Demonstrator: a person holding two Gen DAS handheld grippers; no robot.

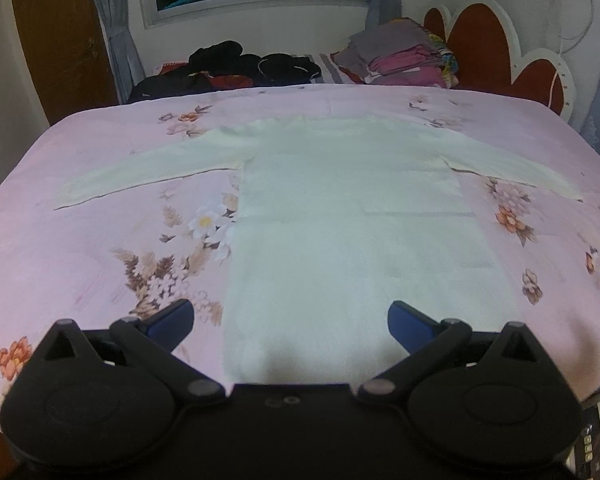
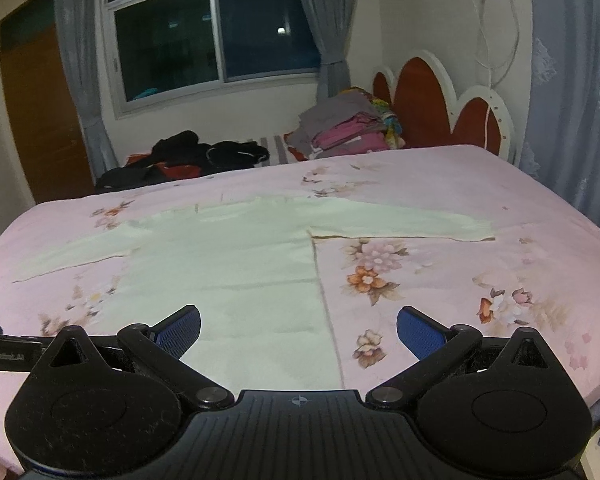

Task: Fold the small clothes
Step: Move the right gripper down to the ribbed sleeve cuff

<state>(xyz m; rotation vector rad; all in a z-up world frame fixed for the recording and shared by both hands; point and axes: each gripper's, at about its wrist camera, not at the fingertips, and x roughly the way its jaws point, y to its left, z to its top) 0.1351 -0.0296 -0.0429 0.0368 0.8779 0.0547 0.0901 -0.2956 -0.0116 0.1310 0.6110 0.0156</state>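
The pale long-sleeved top (image 1: 352, 216) is lying flat and face-up on the pink floral bedsheet (image 1: 100, 264), its body running from the near edge of the bed toward the far side and both sleeves stretching out to left and right. The left gripper (image 1: 290, 320) is hovering at the near edge with its jaws standing wide apart and holding nothing; the top's hem is sitting directly between and just beyond its blue pads (image 1: 172, 320), with the left pad over bare sheet just left of the garment's left edge and the right pad over the fabric near its right side. The right gripper (image 2: 298, 328) is likewise hanging at the near edge with its jaws spread wide and empty; here the top (image 2: 228, 256) is lying to the left half of the gap, its right side seam running down between the fingers, so the left pad is sitting over cloth and the right pad over flowered bedsheet (image 2: 440, 280). Neither gripper is touching the garment, as far as can be told. At the far side of the bed a heap of dark clothes (image 1: 228, 66) is lying to the left and a stack of folded clothes (image 1: 400, 60) is resting to the right, beside the red and white headboard (image 1: 484, 36).
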